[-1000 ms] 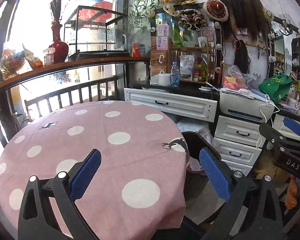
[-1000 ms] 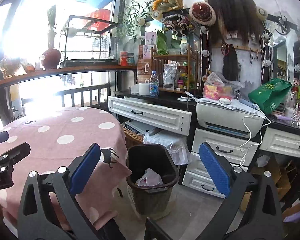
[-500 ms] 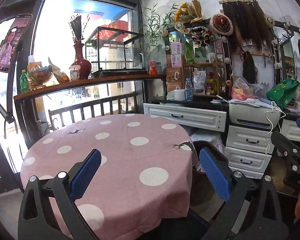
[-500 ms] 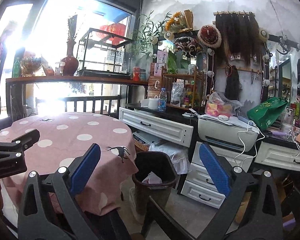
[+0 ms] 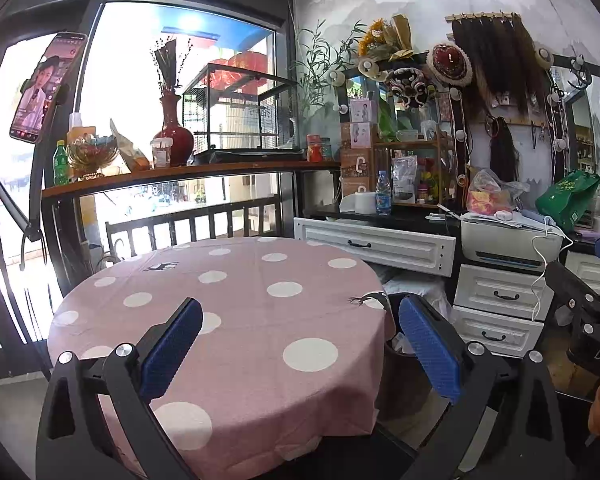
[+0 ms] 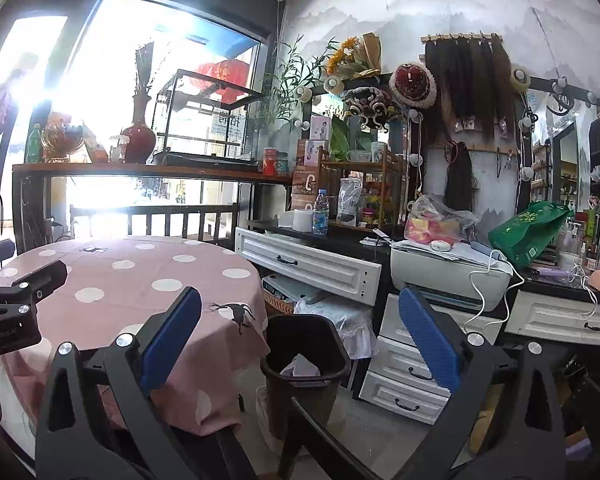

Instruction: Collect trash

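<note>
A dark brown trash bin (image 6: 306, 354) stands on the floor beside the round table, with crumpled white paper (image 6: 300, 366) inside it. In the left wrist view the bin (image 5: 396, 354) shows only partly behind the table's edge. My left gripper (image 5: 300, 348) is open above the near side of the pink polka-dot tablecloth (image 5: 240, 300), holding nothing. My right gripper (image 6: 300, 344) is open in front of the bin, well back from it, also holding nothing. The right gripper's body (image 5: 584, 312) shows at the right edge of the left wrist view, the left one's (image 6: 12, 300) at the left edge of the right.
White drawers (image 6: 312, 266) and a printer (image 6: 448, 276) line the wall right of the bin. A green bag (image 6: 530, 232), a water bottle (image 6: 321, 212) and clutter sit on the counter. A wooden shelf (image 5: 180, 172) with a red vase (image 5: 172, 132) runs along the window. A phone (image 5: 44, 88) hangs on a stand at left.
Both grippers have pulled back and up from the table and bin; the table and bin look smaller and more of the room shows. Both stay open.
</note>
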`<state>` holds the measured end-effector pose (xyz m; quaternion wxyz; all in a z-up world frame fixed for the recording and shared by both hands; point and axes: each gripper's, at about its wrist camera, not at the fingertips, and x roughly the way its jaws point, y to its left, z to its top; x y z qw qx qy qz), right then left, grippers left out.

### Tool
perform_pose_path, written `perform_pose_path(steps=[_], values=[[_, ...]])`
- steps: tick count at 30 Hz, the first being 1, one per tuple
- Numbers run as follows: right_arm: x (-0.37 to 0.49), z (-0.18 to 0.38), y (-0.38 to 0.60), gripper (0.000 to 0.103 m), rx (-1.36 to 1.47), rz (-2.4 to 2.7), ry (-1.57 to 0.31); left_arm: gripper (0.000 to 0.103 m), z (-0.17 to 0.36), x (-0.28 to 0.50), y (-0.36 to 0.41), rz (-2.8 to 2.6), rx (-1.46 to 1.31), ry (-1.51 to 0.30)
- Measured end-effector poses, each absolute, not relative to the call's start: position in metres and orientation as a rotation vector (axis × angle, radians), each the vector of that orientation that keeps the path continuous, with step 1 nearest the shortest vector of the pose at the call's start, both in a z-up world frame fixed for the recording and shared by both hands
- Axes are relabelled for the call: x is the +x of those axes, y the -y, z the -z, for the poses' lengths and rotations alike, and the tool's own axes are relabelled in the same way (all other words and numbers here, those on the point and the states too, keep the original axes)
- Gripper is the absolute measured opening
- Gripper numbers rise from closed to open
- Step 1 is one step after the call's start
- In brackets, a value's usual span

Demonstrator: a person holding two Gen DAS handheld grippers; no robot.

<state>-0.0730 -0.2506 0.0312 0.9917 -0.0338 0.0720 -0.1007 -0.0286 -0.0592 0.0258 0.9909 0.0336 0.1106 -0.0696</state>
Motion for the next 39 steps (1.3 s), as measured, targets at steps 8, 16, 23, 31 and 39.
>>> perform_pose_path(steps=[8,16,23,31,39], values=[[-0.0739,-0.0309,0.2524,0.097,-0.053,0.196,-0.149,0.097,-0.0253,-0.0290,0.0554,0.147,0.053,-0.230],[-0.0732,-0.0292,0.2475,0.097,-0.067,0.182,-0.155,0.097,-0.0258,-0.0273,0.0519,0.144,0.047,-0.236],[-0.0708,-0.0288,0.2477,0.097,-0.064,0.178,-0.164,0.097,-0.0261,-0.0264,0.0502,0.145,0.039,-0.238],[-0.0708,-0.0284,0.2481,0.097,-0.065,0.173,-0.163,0.097,-0.0266,-0.0262,0.0513,0.144,0.043,-0.242],[-0.0698,-0.0270,0.2474,0.097,-0.065,0.166,-0.170,0.097,-0.0264,-0.0263,0.0518,0.143,0.042,-0.244]])
